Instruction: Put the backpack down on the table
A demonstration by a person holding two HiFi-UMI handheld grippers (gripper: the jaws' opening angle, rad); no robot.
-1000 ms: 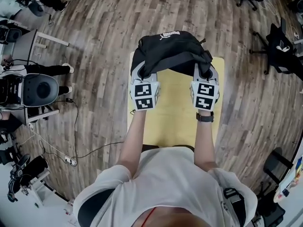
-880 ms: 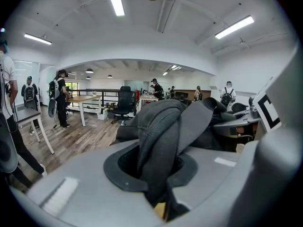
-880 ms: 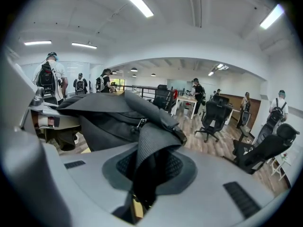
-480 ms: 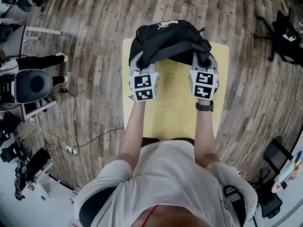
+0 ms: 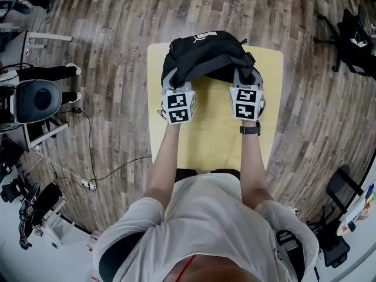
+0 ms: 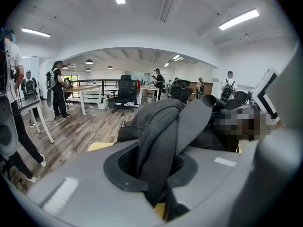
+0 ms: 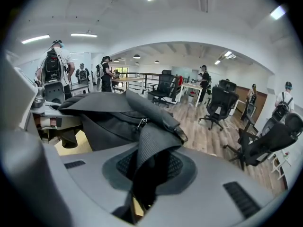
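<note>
A black backpack hangs over the far half of the small yellow table. My left gripper is shut on the backpack's left shoulder strap; grey padded fabric fills its jaws. On the other side my right gripper is shut on the right shoulder strap, next to a zipper pull. Both grippers are side by side in front of the bag, pointing away from me and tilted downward. Whether the bag's bottom touches the tabletop is hidden by the bag itself.
The table stands on a wooden floor. Office chairs are at the right, a desk with equipment at the left, a cable and power strip on the floor. Several people stand in the room beyond.
Both grippers have sunk with the backpack toward the table, keeping their grips. In the head view the bag has shifted further over the table's far end.
</note>
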